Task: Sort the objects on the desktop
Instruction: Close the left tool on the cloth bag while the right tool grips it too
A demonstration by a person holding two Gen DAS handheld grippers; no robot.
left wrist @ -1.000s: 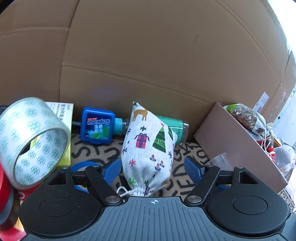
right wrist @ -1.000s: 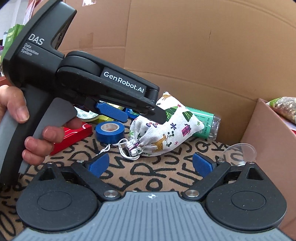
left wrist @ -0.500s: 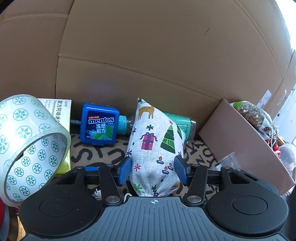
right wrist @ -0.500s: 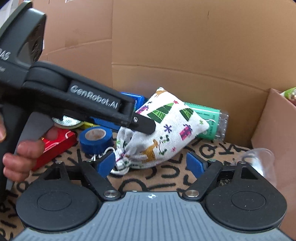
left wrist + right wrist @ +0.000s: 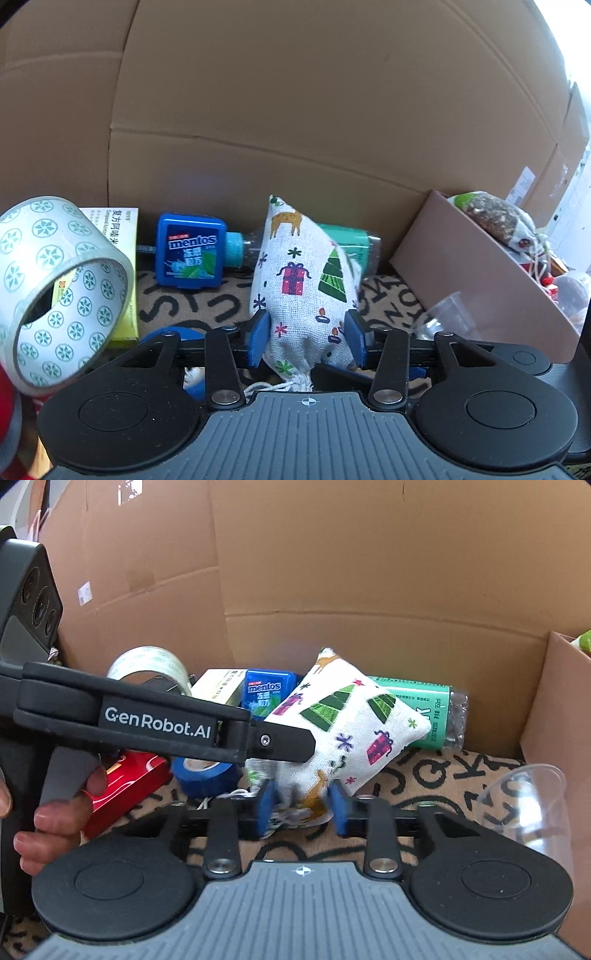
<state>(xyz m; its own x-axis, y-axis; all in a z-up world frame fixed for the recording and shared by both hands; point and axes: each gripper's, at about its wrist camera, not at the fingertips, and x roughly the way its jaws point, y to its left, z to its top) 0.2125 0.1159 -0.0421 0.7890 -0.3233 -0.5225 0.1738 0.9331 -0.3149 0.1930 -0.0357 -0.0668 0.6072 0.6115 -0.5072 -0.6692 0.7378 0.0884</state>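
A cardboard wall point(image 5: 295, 110) is standing behind everything, well beyond both sets of jaws, and a brown cardboard box point(image 5: 480, 280) is sitting to the right of the left gripper's jaws with a bag of mixed grains showing above its rim. The letter-printed mat point(image 5: 443, 771) is lying beneath both grippers. The left gripper point(image 5: 306, 339) is reaching in with its jaws having just been closing, and its blue pads are now pressing on both sides of the cloth pouch point(image 5: 306, 280), which is standing between them with its drawstring end toward the camera. The right gripper point(image 5: 303, 806) is meeting the same pouch lower down; its jaws have also just been closing and are now pinching the gathered neck, narrow. A person's hand point(image 5: 55, 812) is holding the left gripper's handle. A patterned tape roll point(image 5: 62, 288) is leaning to the left of the left jaws. A green-labelled bottle point(image 5: 424, 712) is lying behind the pouch, a blue mint box point(image 5: 190, 249) is standing beyond the left pad, and a clear plastic cup point(image 5: 524, 801) is lying right of the right jaws.
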